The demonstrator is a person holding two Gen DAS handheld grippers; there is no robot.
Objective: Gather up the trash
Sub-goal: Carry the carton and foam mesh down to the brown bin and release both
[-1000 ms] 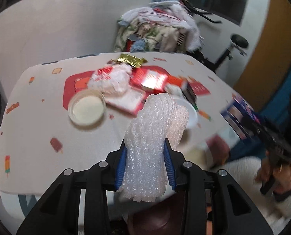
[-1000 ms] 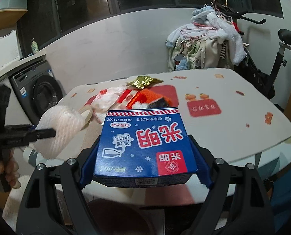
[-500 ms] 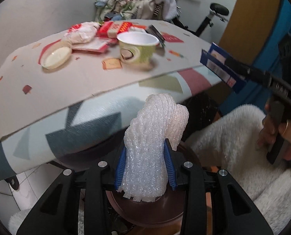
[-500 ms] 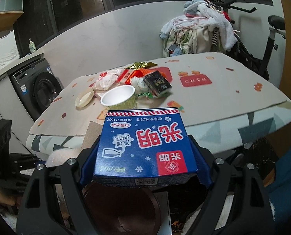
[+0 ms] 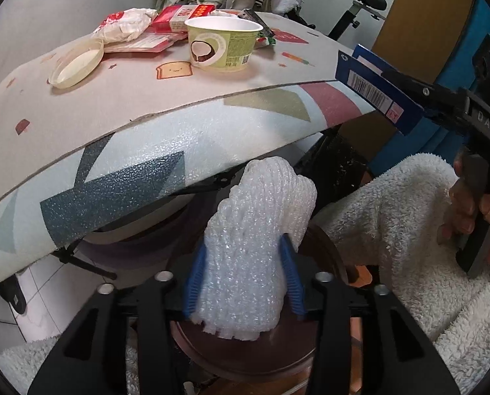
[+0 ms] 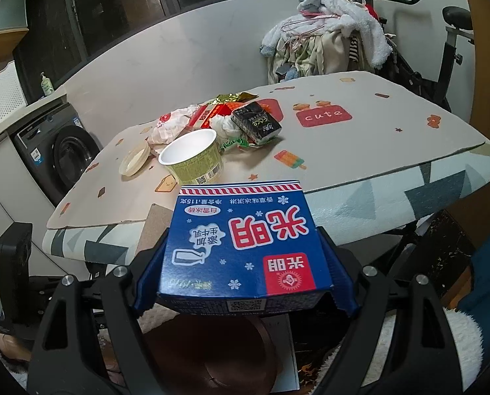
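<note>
A white foam net sleeve [image 5: 258,250] stands between the blue pads of my left gripper [image 5: 243,273]. Its jaws are opening, and the foam still fills the gap and touches both pads. Right beneath it is a round brown bin [image 5: 245,358], below the table's edge. My right gripper [image 6: 245,263] is shut on a blue milk ice-cream box [image 6: 245,240] and holds it flat above the same brown bin [image 6: 212,358]. The left wrist view shows that box [image 5: 376,89] at the right, with a hand [image 5: 475,217] on the gripper's handle.
On the padded table [image 6: 360,151] lie a green paper cup [image 6: 192,158], a round lid [image 6: 133,161], a dark carton [image 6: 256,123] and several wrappers [image 5: 126,28]. A washing machine [image 6: 57,151] stands at the left. Clothes [image 6: 330,33] are piled behind. Fluffy white fabric [image 5: 393,217] lies beside the bin.
My left gripper has come down from over the table to below its edge, above the brown bin, and its pads have spread slightly. The right gripper sank a little with the box.
</note>
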